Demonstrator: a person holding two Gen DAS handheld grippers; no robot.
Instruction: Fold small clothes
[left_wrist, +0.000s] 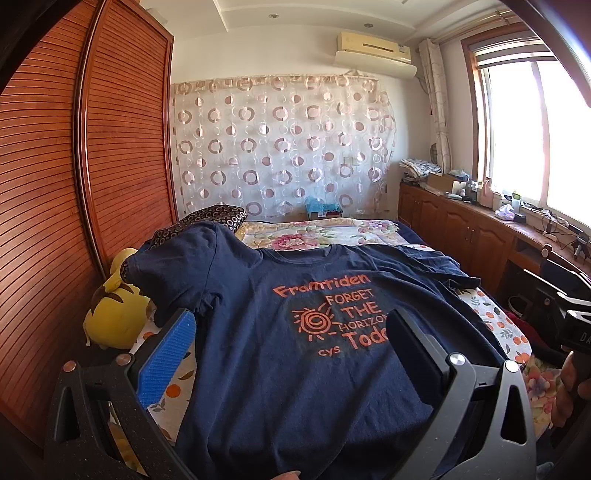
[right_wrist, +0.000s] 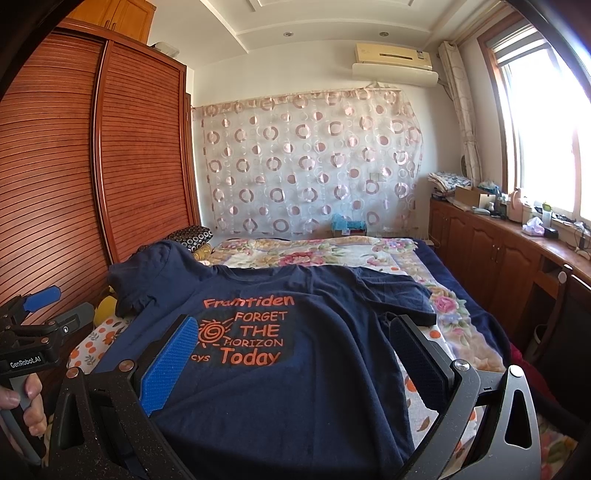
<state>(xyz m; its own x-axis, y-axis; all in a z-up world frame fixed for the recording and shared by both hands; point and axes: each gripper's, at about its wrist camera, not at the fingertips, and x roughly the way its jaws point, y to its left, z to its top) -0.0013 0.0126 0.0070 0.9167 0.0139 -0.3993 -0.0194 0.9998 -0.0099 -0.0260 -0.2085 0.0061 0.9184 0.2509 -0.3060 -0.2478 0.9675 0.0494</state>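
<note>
A navy T-shirt (left_wrist: 280, 369) with orange print lies face up, spread on the bed, collar away from me; it also shows in the right wrist view (right_wrist: 295, 398). Its left sleeve drapes over a pillow. My left gripper (left_wrist: 291, 328) is open, hovering above the shirt's lower left part, blue pad (left_wrist: 166, 358) on the left finger. My right gripper (right_wrist: 291, 332) is open above the shirt's lower right part, holding nothing. The left gripper also shows at the left edge of the right wrist view (right_wrist: 33, 325), held by a hand.
A floral bedspread (right_wrist: 332, 251) covers the bed. A yellow plush toy (left_wrist: 114, 314) lies at the bed's left edge beside the wooden wardrobe (left_wrist: 74, 166). A dark patterned pillow (left_wrist: 214, 218) sits far left. A wooden cabinet counter (right_wrist: 517, 236) with clutter runs along the right under the window.
</note>
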